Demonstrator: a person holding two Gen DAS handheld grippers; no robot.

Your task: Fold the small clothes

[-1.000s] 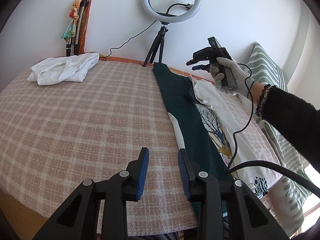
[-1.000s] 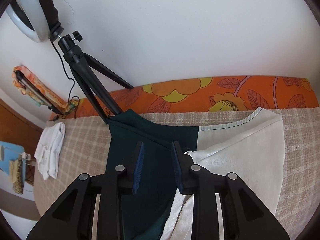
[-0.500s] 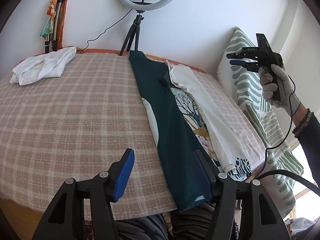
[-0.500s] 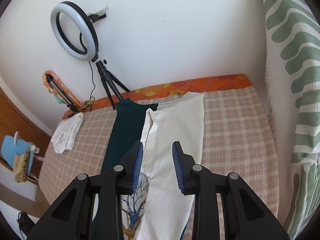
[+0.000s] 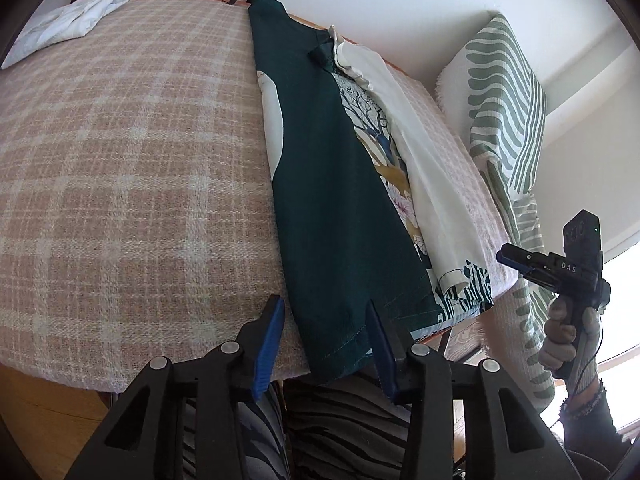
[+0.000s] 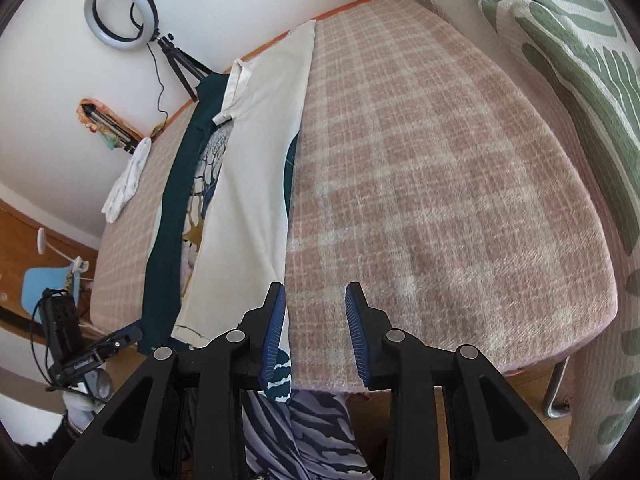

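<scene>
A long garment lies lengthwise on the pink plaid table (image 5: 120, 168), folded into a narrow strip: a dark green panel (image 5: 336, 200), a printed middle (image 5: 384, 160) and a cream panel (image 5: 436, 200). Its near hem hangs over the table's front edge. My left gripper (image 5: 326, 344) is open, its jaws either side of the green hem corner. My right gripper (image 6: 316, 332) is open at the front edge, beside the cream panel (image 6: 256, 160); it also shows in the left wrist view (image 5: 520, 260).
A folded white cloth (image 5: 68, 20) lies at the table's far left. A ring light on a tripod (image 6: 120, 12) stands at the far edge by the wall. A green-striped cushion (image 5: 508, 92) stands right of the table. Zebra-print fabric (image 6: 304, 432) is below the grippers.
Both grippers have pulled back from the garment's far end to the table's near edge. The left gripper has opened wide around the green hem. The right gripper has also opened wider.
</scene>
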